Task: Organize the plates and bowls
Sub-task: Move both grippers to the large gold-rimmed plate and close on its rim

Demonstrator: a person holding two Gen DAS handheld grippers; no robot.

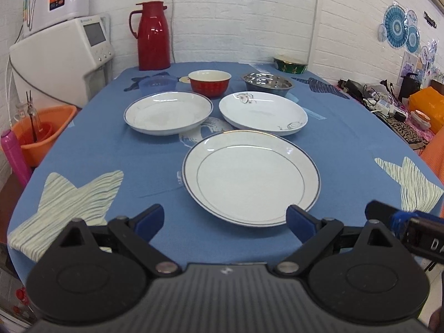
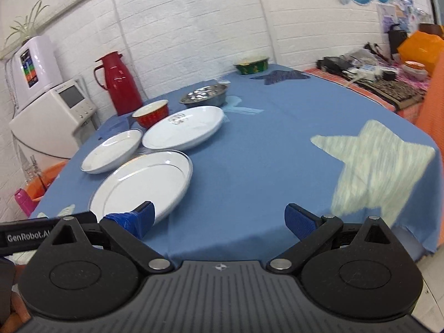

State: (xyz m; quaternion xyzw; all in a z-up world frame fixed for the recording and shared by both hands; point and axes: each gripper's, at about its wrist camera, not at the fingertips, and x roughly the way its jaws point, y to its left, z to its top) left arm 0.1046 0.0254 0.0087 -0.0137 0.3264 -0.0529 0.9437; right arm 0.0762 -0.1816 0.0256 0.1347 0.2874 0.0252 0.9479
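Everything is told from the big plate (image 1: 251,177), the near one with the dark rim, on the blue tablecloth (image 1: 111,149).

Behind it to the left, a blue plastic bowl (image 1: 157,83) is seen, and a deep plate with a blue rim (image 1: 168,112). Straight behind it, a red bowl (image 1: 210,82) is seen. Behind it to the right, a plate with a flower print (image 1: 263,113) is laid, then a steel bowl (image 1: 267,83), then a green bowl (image 1: 290,64) far back by the wall. So three plates and four bowls are counted. Nothing is stacked yet.

The left gripper (image 1: 225,219) is held just in front of the big plate, with the plate's near rim between its spread fingers. Nothing is held in it. The right gripper (image 2: 219,216) is held wide apart too, and is empty. The big plate lies off to its left, by its left finger.

The left gripper is judged to be nearer and better lined up. The big plate is round, so no long side is there to be turned to.
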